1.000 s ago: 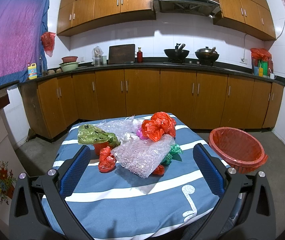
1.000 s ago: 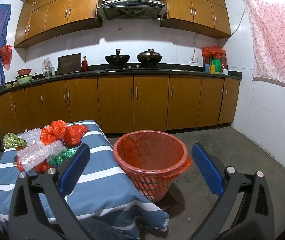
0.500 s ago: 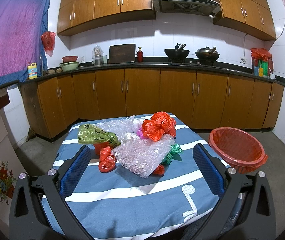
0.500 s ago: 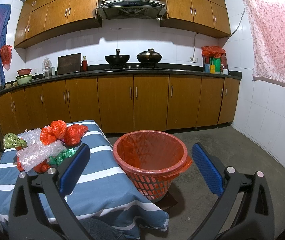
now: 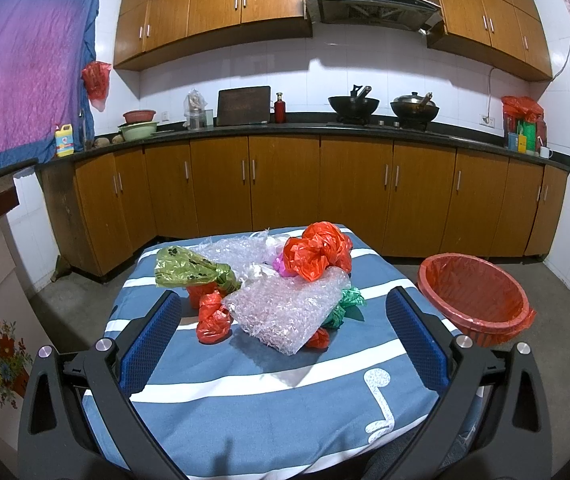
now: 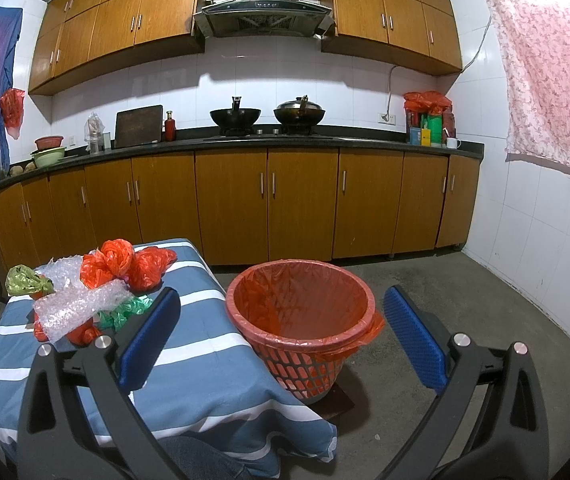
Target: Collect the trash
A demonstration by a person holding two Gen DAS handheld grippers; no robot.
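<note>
A heap of trash lies on the blue striped tablecloth [image 5: 269, 412]: a sheet of bubble wrap [image 5: 289, 308], crumpled red plastic bags [image 5: 317, 250], a small red bag [image 5: 211, 320], an olive green bag [image 5: 189, 268] and a green bag [image 5: 345, 304]. The heap also shows at the left in the right wrist view [image 6: 85, 296]. A red basket lined with a red bag [image 6: 305, 316] stands on the floor to the right of the table [image 5: 477, 296]. My left gripper [image 5: 285, 340] is open and empty, just short of the heap. My right gripper [image 6: 281, 336] is open and empty, facing the basket.
Brown kitchen cabinets [image 5: 285, 188] and a dark counter with woks [image 5: 353, 104] run along the back wall. Grey floor [image 6: 465, 320] lies around the basket. A tiled wall [image 6: 545, 240] stands on the right.
</note>
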